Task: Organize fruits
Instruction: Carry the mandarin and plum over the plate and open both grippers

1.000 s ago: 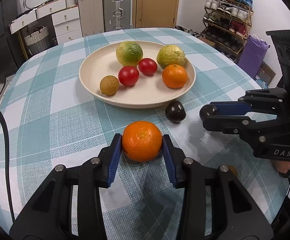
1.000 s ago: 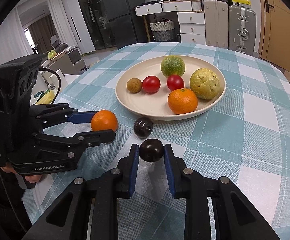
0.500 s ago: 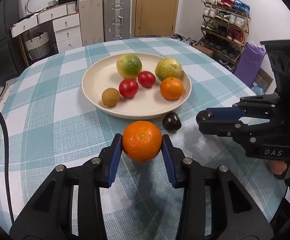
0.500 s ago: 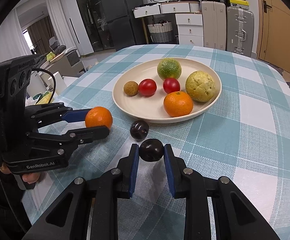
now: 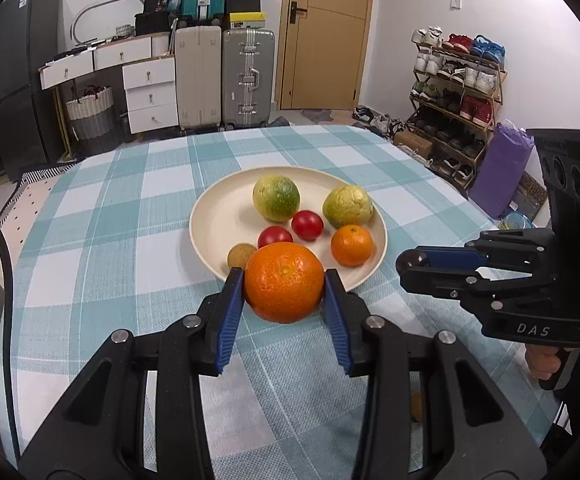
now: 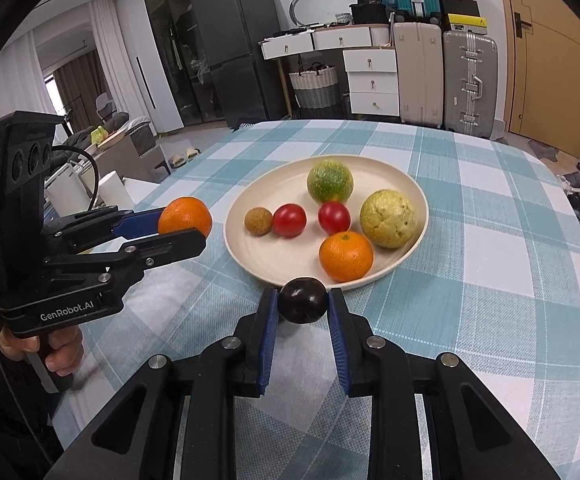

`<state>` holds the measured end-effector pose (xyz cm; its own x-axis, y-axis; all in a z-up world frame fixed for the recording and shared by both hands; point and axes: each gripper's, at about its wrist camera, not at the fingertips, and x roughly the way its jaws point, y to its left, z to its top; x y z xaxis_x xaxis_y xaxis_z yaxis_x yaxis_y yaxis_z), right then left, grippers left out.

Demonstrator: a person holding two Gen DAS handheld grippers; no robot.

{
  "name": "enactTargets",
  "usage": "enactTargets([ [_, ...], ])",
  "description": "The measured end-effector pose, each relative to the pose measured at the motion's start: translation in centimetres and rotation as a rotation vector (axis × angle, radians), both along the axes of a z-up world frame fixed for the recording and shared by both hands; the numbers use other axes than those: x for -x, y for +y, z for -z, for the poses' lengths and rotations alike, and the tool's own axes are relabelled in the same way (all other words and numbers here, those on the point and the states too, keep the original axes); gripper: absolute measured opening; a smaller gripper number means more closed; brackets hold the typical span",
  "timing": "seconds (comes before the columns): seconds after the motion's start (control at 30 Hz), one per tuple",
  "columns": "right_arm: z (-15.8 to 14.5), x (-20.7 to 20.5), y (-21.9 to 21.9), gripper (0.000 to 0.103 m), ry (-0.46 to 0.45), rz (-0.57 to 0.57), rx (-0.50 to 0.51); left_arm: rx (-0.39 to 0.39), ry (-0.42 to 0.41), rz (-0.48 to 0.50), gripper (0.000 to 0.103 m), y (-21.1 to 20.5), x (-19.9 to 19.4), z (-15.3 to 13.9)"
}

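The left gripper [image 5: 284, 294] clamps one large round orange [image 5: 284, 287] between its blue pads, held above the teal checked tablecloth [image 5: 90, 272] just short of the cream round plate [image 5: 218, 216]. The right gripper [image 6: 303, 306] is closed on one dark purple round fruit [image 6: 303, 300] near the plate's rim. Six fruits lie on the plate: two green-yellow citrus [image 5: 276, 197], two red tomatoes [image 5: 307, 225], one small orange [image 5: 351, 245] and one small brown fruit [image 5: 240, 255].

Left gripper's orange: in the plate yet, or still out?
Out. The orange sits clamped between the left gripper's jaws, in the air beside the plate, left of its rim in the right wrist view.
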<state>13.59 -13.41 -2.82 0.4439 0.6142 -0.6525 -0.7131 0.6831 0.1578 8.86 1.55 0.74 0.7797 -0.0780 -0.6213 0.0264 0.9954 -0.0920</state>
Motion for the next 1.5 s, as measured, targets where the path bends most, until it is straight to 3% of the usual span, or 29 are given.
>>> enactTargets([
  [0.5,-1.3,-2.1,1.1,0.026,-0.022,0.031,-0.022,0.004,-0.011,-0.010,0.037,-0.1,-2.6,-0.4],
  [1.5,0.7,-5.0,5.1,0.026,0.011,-0.019,0.009,-0.008,0.054,-0.026,0.037,0.7,-6.4,3.5],
])
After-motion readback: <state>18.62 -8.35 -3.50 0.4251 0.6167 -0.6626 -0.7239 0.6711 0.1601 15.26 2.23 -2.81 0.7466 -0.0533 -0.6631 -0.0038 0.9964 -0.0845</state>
